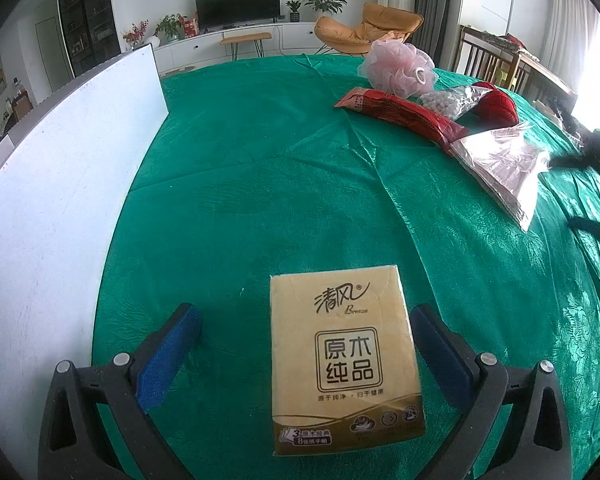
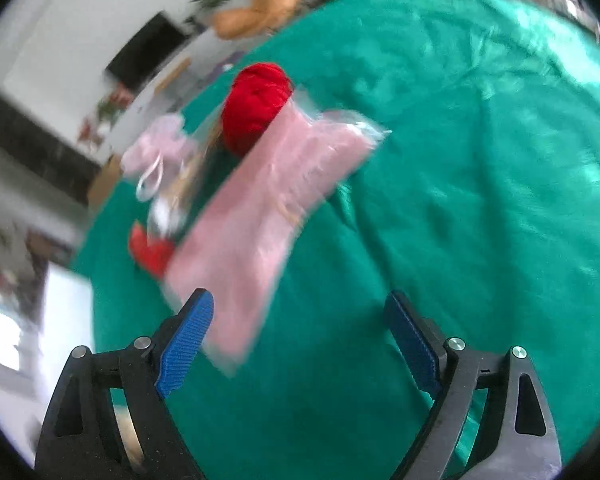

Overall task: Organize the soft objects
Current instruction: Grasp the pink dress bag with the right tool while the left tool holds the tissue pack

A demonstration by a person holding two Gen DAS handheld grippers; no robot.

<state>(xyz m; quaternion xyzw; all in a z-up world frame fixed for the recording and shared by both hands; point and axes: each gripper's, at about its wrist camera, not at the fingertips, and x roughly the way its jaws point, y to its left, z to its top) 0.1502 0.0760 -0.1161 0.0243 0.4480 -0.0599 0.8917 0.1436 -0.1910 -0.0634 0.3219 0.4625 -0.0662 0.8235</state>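
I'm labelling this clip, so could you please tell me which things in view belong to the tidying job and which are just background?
Job:
tissue pack
pink mesh bath pouf
red packet
bag of white beads
red yarn ball
pink cloth in a clear bag

Background:
white board
television
orange chair
green tablecloth

A shiny green tablecloth (image 1: 284, 184) with a woven leaf pattern, creased in places, carries everything. On it, the yellow tissue pack (image 1: 346, 360) has a smooth, glossy plastic wrap; far beyond that pack lie a pink mesh bath puff (image 1: 398, 66), a glossy red packet (image 1: 404, 114), red yarn (image 2: 256, 106) and a clear crinkled bag of pink cloth (image 2: 268, 208). A matt white board (image 1: 60, 184) stands at the cloth's edge.
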